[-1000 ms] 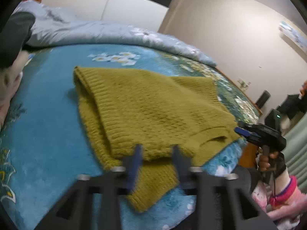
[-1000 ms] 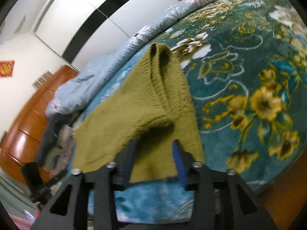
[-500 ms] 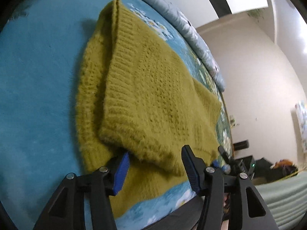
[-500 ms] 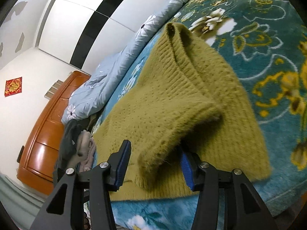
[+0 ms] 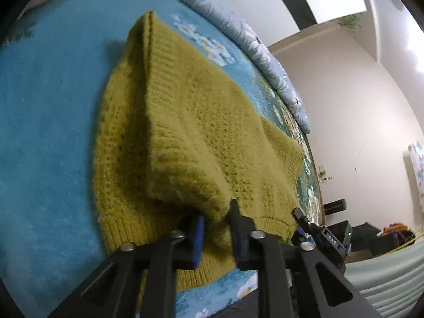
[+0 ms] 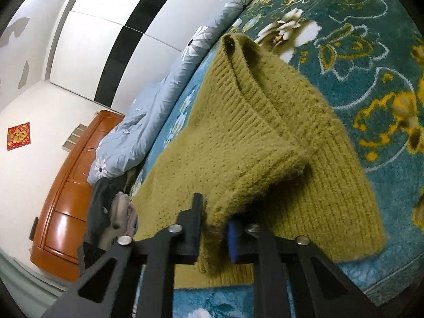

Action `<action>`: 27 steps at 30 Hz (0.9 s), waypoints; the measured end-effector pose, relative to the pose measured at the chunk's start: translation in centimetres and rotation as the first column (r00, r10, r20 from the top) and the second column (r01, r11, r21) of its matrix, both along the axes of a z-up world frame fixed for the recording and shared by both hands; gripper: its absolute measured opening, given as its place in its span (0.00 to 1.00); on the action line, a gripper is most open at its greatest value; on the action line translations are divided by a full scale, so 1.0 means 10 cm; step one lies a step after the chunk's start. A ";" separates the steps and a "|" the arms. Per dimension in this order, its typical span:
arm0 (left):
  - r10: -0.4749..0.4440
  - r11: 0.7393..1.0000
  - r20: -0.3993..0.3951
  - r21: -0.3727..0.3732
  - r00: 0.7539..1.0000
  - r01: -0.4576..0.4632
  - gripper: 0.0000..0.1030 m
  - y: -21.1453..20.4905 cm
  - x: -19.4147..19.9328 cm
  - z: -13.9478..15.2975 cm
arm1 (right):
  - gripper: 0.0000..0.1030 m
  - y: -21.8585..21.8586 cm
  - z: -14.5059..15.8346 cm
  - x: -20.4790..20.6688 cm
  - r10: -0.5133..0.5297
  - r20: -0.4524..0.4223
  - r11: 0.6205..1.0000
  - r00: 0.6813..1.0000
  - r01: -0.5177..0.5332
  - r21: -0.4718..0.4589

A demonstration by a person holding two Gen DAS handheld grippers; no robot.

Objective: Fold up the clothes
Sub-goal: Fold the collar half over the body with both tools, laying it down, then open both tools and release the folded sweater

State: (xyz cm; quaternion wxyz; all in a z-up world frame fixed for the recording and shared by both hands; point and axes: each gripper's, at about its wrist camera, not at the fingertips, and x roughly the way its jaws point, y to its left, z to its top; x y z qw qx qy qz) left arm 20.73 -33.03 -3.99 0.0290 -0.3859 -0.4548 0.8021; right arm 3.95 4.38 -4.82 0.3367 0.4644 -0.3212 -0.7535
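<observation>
Both my grippers are clamped on the sweater (image 5: 201,122). Left gripper (image 5: 216,228): fingers (image 5: 197,238) pinched on a corner of the top knit layer, near the hem closest to me. Right gripper (image 6: 213,225): fingers (image 6: 194,222) pinched on the other near corner, and the fabric bunches and hangs between them. The sweater lies on the bed (image 5: 47,132), on the blue floral blanket (image 6: 371,84), already doubled over: the upper layer is lifted at my end, the lower layer is flat on the blanket. The far folded edge points toward the grey duvet (image 6: 159,106) rolled along the bed's far side. A pile of dark and beige clothes (image 6: 111,212) sits just beside the sweater in the right view. My right gripper's tip shows at the sweater's hem in the left view.
</observation>
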 end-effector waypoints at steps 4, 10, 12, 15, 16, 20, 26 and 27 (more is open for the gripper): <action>-0.030 0.999 -0.045 -0.025 0.999 0.029 0.12 0.04 0.02 0.13 | 0.10 0.04 0.12 0.05 -0.006 -0.054 1.000 0.999 0.004 -0.022; -0.081 0.995 -0.045 -0.065 0.996 0.078 0.11 0.10 0.18 0.23 | 0.10 0.17 0.31 0.19 0.001 -0.152 1.000 0.988 0.001 0.011; -0.078 0.994 0.001 -0.082 0.997 0.078 0.12 0.11 0.19 0.11 | 0.10 0.18 0.25 0.21 0.001 -0.136 0.999 0.991 0.004 0.037; -0.064 0.996 0.078 -0.056 0.995 0.069 0.12 0.11 0.17 -0.12 | 0.10 0.19 0.01 0.20 -0.009 -0.056 0.997 0.998 0.013 0.073; -0.064 0.996 0.080 -0.051 0.995 0.068 0.12 0.11 0.16 -0.13 | 0.10 0.20 -0.04 0.20 -0.012 -0.038 0.997 0.999 0.015 0.079; -0.070 0.997 0.085 -0.033 0.994 0.073 0.13 0.08 0.18 -0.15 | 0.10 0.22 -0.13 0.21 -0.017 -0.010 0.997 1.000 0.017 0.069; -0.073 0.991 0.113 -0.108 0.991 0.085 0.39 -0.01 0.20 0.03 | 0.12 0.31 -0.03 0.22 -0.027 -0.041 0.994 0.999 0.032 0.109; -0.060 0.986 0.115 -0.146 0.992 0.077 0.48 -0.01 0.22 0.09 | 0.14 0.34 0.00 0.23 -0.032 -0.049 0.992 0.998 0.038 0.117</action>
